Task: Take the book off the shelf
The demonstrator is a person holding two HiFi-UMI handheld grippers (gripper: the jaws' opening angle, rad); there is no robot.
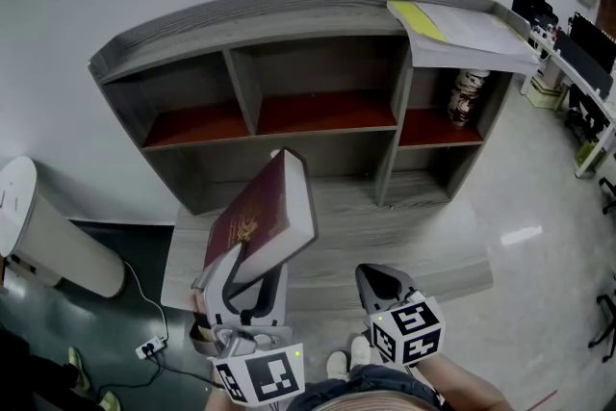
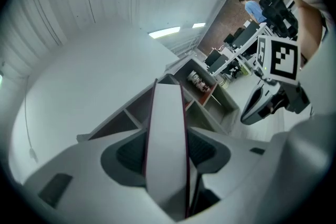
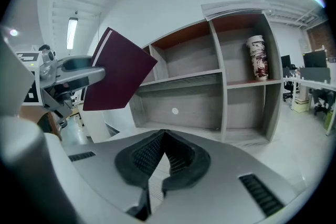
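Observation:
A maroon hardcover book [image 1: 260, 217] with white page edges hangs tilted in the air in front of the grey shelf unit [image 1: 383, 154], clear of its compartments. My left gripper [image 1: 245, 263] is shut on the book's lower end; in the left gripper view the book [image 2: 167, 139] fills the space between the jaws. My right gripper [image 1: 381, 284] is low at the right, shut and empty, its pads [image 3: 137, 157] meeting at the tips. From the right gripper view the book [image 3: 118, 73] and the left gripper [image 3: 79, 73] show at the left.
A patterned can [image 1: 469, 96] stands in the shelf's upper right compartment. Papers [image 1: 462, 29] lie on the shelf top at the right. A white bin [image 1: 48, 231] and a power strip [image 1: 149, 346] are on the floor at the left. Desks [image 1: 577, 63] line the right.

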